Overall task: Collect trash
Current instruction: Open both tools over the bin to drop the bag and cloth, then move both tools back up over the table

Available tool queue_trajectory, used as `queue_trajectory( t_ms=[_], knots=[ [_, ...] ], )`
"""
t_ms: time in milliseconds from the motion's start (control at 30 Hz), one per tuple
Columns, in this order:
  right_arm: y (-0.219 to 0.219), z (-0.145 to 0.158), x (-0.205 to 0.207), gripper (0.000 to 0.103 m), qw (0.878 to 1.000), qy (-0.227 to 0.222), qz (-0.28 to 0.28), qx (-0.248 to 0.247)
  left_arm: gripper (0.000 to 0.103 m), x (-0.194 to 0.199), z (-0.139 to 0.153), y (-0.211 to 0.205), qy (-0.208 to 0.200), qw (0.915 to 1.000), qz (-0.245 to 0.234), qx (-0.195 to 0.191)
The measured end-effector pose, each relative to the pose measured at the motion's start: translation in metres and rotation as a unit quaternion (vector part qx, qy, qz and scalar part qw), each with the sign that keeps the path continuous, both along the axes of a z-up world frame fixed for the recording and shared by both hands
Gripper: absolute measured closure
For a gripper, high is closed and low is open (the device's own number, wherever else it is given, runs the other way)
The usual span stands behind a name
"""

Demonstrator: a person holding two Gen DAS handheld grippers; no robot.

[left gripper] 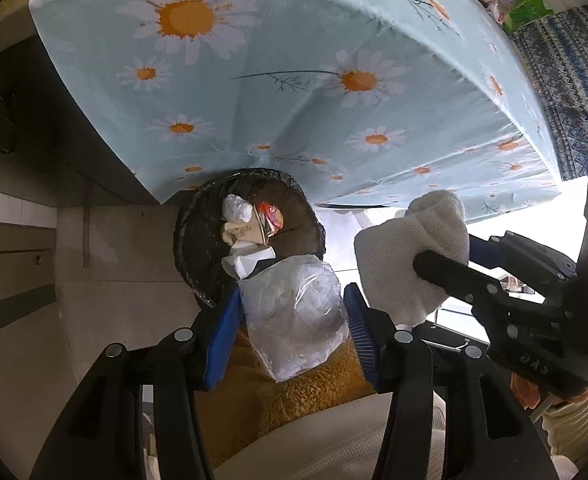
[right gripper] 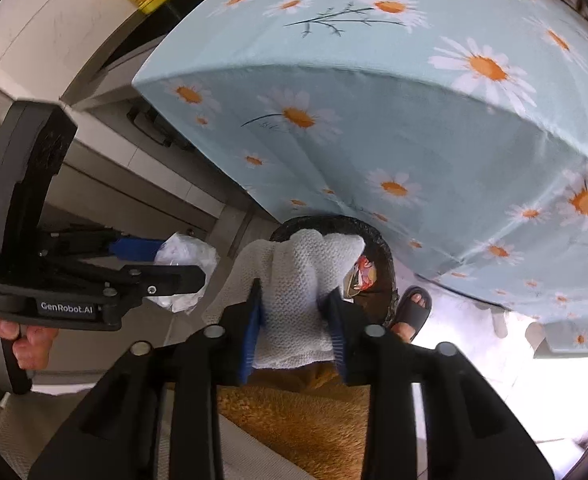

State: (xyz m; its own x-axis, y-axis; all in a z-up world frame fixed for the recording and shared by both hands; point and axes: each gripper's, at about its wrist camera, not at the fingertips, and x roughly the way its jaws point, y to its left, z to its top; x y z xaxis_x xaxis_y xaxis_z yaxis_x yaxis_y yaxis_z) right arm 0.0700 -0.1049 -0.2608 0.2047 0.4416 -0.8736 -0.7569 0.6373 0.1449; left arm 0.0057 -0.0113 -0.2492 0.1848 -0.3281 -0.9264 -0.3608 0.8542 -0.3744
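Both sets of jaws stand over the trash bin (left gripper: pixel 250 236), each with a piece of rubbish between its blue pads. On the left gripper (left gripper: pixel 294 328) the jaws bracket a crumpled clear plastic bag (left gripper: pixel 294 320); the pad on one side lies against it, while a sliver of gap shows at the other, so I judge the grip is loosening rather than firm. On the right gripper (right gripper: pixel 297 324) the jaws sit on either side of a white knitted cloth (right gripper: pixel 301 288), touching its edges; whether they press it I cannot tell for certain.

Relative to the bin, the plastic bag hangs over the near rim, partly above the opening, and the cloth hangs just beside the bin's right edge in the left wrist view and directly over the opening in the right wrist view. The bin itself, lined with a black bag, stands on the floor, tucked under the hanging edge of the daisy tablecloth (left gripper: pixel 294 80) that covers the worktop.

Inside the bin lie several things already: white crumpled paper (left gripper: pixel 236 208), a cardboard scrap and a red wrapper (left gripper: pixel 270 212).

So the collecting looks well advanced. What is left, by my judgement, is to let these two pieces drop into the bin.
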Motion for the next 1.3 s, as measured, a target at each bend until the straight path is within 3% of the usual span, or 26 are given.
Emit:
queue_trajectory(
  t_ms=[67, 667, 900, 1000, 1300],
  knots=[
    [-0.001, -0.001, 0.003, 0.058, 1.000, -0.001, -0.004, -0.001, 0.041, 0.001, -0.004, 0.001, 0.008, 1.0000, 0.004, -0.001],
    [-0.014, 0.003, 0.015, 0.058, 0.999, 0.002, -0.043, 0.011, 0.041, 0.005, 0.002, 0.011, 0.009, 0.9999, 0.009, -0.002],
    [-0.011, 0.018, 0.009, 0.055, 0.999, -0.011, -0.045, 0.020, 0.041, 0.003, 0.020, 0.018, -0.020, 0.9997, 0.012, -0.005],
    [-0.012, 0.030, 0.009, 0.053, 0.998, -0.023, -0.049, 0.033, 0.041, 0.003, 0.033, 0.022, -0.036, 0.9991, 0.014, 0.016],
    [-0.010, 0.069, 0.007, 0.053, 0.994, -0.064, -0.061, 0.060, 0.041, 0.006, 0.065, 0.040, -0.081, 0.9962, 0.026, 0.013]
  ],
)
